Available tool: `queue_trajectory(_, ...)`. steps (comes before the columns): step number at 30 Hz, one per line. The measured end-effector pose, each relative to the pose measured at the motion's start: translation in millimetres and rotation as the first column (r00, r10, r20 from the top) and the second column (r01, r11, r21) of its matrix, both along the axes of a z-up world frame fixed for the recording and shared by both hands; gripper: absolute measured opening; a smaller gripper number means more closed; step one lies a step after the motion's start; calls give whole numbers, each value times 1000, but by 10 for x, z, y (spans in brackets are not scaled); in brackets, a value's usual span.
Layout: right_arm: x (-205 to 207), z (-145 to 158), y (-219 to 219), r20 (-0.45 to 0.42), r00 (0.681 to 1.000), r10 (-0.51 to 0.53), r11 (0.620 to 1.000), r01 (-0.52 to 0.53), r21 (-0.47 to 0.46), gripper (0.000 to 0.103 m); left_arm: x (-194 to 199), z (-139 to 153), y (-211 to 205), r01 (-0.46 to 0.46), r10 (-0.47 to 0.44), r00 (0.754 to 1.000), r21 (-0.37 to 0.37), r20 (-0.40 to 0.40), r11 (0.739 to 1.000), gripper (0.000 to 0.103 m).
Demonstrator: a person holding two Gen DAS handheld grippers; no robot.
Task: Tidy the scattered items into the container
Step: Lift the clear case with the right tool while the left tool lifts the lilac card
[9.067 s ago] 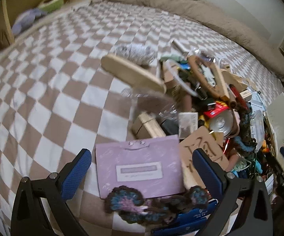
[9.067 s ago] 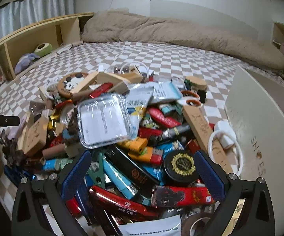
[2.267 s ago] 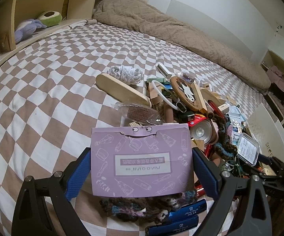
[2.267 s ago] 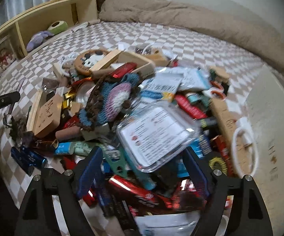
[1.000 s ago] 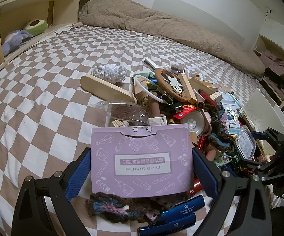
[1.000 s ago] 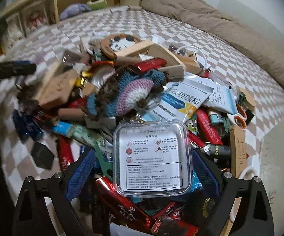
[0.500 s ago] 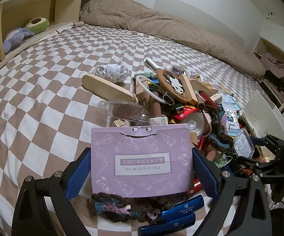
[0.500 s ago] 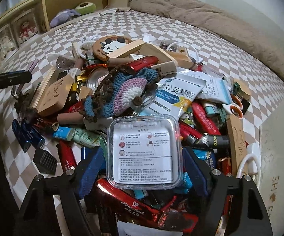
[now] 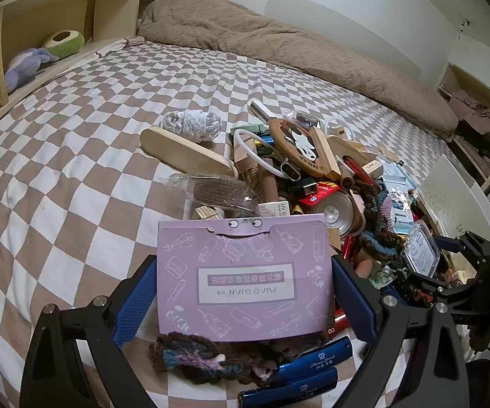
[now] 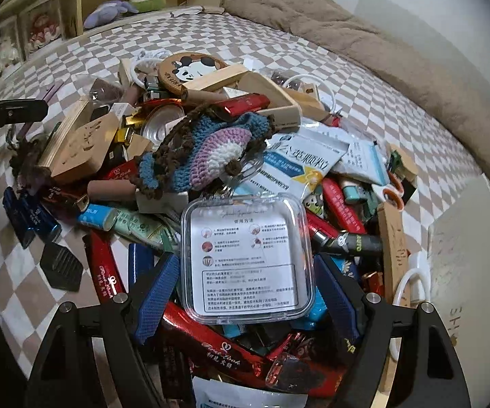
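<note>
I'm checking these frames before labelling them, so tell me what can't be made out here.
- Inside of the white container: right wrist view, only its outer wall shows, cut by the frame edge.
- Items under the purple cardboard packet: left wrist view, the packet held in the left gripper covers them.
- Small print on the clear square plastic case in the right gripper: too small to read.
- Bottom of the pile: buried under the upper items.

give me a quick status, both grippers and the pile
Left gripper shut on purple card box. Right gripper, jaws just closed in, shut on clear plastic case. Pile on bed, white container at right, path looks clear.
</note>
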State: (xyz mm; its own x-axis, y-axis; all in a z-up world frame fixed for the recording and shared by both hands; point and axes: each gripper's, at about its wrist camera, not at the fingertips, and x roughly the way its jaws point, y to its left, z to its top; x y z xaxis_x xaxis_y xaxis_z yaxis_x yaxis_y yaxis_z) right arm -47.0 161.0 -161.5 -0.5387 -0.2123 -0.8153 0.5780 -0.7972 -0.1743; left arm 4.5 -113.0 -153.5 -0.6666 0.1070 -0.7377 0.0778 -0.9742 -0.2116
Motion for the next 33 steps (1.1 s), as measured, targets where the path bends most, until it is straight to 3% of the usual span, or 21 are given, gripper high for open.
queue_trajectory(14, -58, -13, 28, 10, 994, -108, 992, 108, -60, 77, 7, 0, 15, 5, -5, 1000, -10, -3, 1000, 97)
queue_trajectory(25, 39, 242, 85, -12, 989, -145, 977, 141, -161, 77, 38, 84, 61, 36, -36, 999, 6, -37, 999, 97)
queue_trajectory(33, 324, 384, 107, -32, 986, -163, 967, 154, -205, 77, 110, 176, 205, 66, -65, 996, 13, -65, 998, 97)
